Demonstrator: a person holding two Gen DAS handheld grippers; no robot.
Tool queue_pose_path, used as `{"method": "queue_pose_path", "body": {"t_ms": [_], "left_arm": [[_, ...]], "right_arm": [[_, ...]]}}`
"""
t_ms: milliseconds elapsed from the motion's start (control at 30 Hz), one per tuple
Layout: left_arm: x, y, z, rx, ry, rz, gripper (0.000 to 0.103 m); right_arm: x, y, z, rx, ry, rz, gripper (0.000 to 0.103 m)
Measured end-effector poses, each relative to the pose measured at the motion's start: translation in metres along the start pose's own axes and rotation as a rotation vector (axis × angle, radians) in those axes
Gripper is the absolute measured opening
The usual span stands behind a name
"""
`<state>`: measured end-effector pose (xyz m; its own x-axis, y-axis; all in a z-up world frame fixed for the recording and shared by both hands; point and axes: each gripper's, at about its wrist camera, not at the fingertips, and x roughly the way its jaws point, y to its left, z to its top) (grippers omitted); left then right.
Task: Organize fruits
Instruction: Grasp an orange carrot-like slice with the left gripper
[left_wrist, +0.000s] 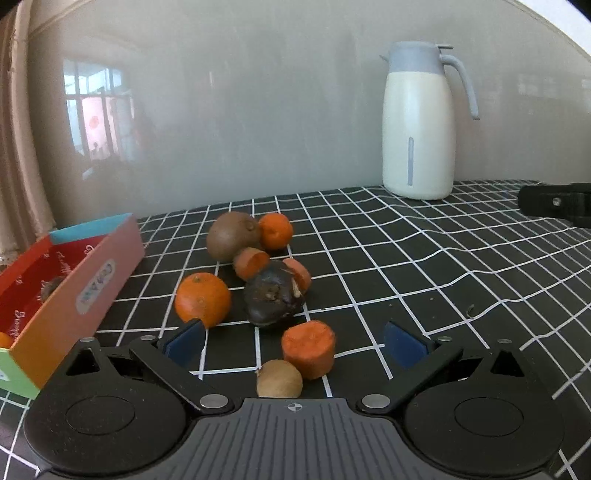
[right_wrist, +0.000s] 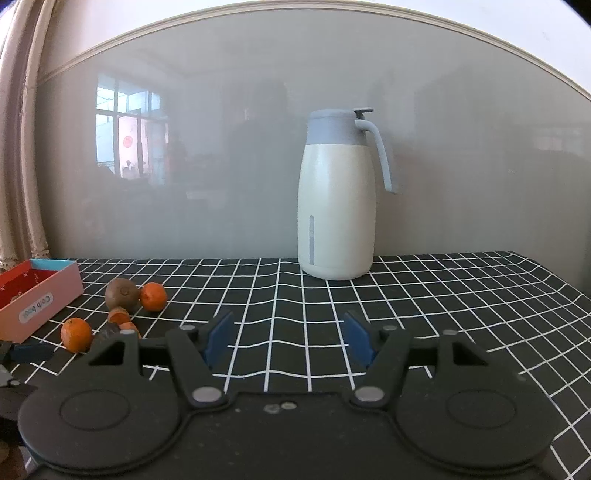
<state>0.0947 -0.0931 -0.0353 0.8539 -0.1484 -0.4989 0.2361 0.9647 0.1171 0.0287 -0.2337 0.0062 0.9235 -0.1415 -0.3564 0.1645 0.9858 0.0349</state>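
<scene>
My left claw (left_wrist: 295, 341) is wide apart around a carrot chunk (left_wrist: 308, 348) and small kiwi (left_wrist: 279, 379). Oranges (left_wrist: 202, 300) crowd beside the box (left_wrist: 70, 295). My right claw (right_wrist: 288, 338) gapes near the jug (right_wrist: 336, 218) at the cloth's (right_wrist: 461, 314) back edge.

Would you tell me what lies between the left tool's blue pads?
In the left wrist view, the open left tool has a cut orange carrot chunk and a small tan kiwi between its pads, on the black checked cloth.
</scene>
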Motion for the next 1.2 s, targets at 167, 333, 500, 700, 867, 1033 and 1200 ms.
{"method": "queue_pose_path", "body": {"t_ms": [167, 333, 500, 700, 867, 1033, 1200], "left_arm": [[0.009, -0.002, 0.003, 0.014, 0.025, -0.008, 0.091], [0.021, -0.002, 0.006, 0.012, 0.079, -0.029, 0.068], [0.021, -0.008, 0.007, 0.038, 0.074, -0.043, 0.038], [0.013, -0.009, 0.008, 0.048, 0.033, -0.027, 0.032], [-0.002, -0.006, 0.011, 0.057, -0.027, -0.016, 0.032], [-0.018, 0.008, 0.017, 0.054, -0.079, 0.012, 0.032], [-0.036, 0.034, 0.023, 0.021, -0.127, 0.049, 0.032]], "right_arm": [[0.003, -0.004, -0.001, -0.004, 0.005, -0.01, 0.066], [0.005, -0.005, -0.003, -0.014, 0.009, -0.016, 0.067], [0.005, -0.006, -0.004, -0.021, 0.01, -0.017, 0.067], [0.004, -0.006, -0.004, -0.017, 0.01, -0.023, 0.067], [0.004, -0.006, -0.003, -0.014, 0.011, -0.023, 0.067], [0.006, -0.001, -0.003, -0.015, 0.012, -0.014, 0.067], [0.009, 0.011, -0.003, -0.026, 0.014, 0.004, 0.067]]}}
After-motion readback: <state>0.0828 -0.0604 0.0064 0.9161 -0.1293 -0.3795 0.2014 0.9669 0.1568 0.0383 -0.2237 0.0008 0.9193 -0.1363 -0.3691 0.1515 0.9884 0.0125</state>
